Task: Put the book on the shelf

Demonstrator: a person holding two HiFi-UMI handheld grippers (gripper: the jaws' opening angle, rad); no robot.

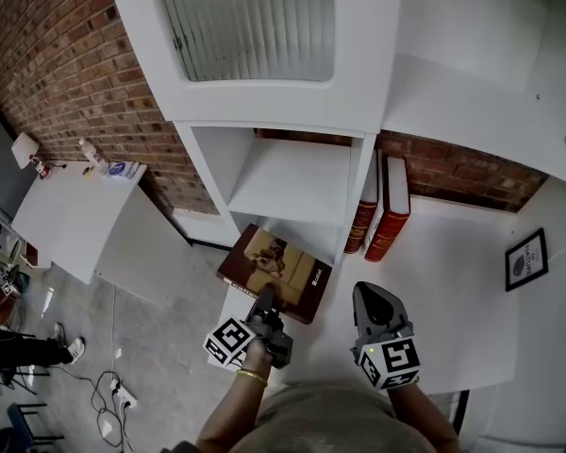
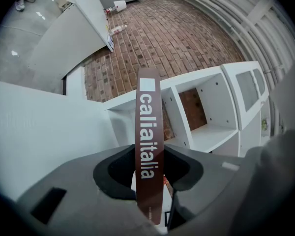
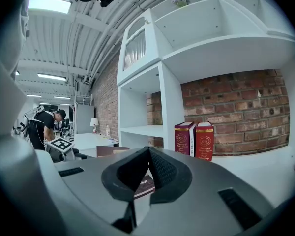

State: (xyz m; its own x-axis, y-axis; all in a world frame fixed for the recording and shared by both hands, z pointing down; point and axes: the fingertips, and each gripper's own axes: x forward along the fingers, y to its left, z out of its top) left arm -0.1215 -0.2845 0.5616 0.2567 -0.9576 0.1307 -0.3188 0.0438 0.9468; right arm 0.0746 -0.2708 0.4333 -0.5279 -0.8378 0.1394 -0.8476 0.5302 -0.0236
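A brown book [image 1: 278, 267] with a picture on its cover lies nearly flat in front of the white shelf unit [image 1: 292, 177], below its open compartment. My left gripper [image 1: 264, 302] is shut on the book's near edge. In the left gripper view the brown spine [image 2: 148, 127] with white lettering stands upright between the jaws of my left gripper [image 2: 148, 170], and the shelf [image 2: 211, 132] lies beyond. My right gripper [image 1: 370, 295] hovers beside it over the white counter, jaws shut with nothing held. Under my right gripper [image 3: 148, 154] a corner of the book [image 3: 144, 187] shows.
Two red books [image 1: 385, 210] stand upright on the counter right of the shelf, also in the right gripper view as red books [image 3: 194, 139]. A framed picture [image 1: 526, 258] sits far right. A white table [image 1: 75, 220] with a lamp stands left. A person [image 3: 42, 127] bends over in the background.
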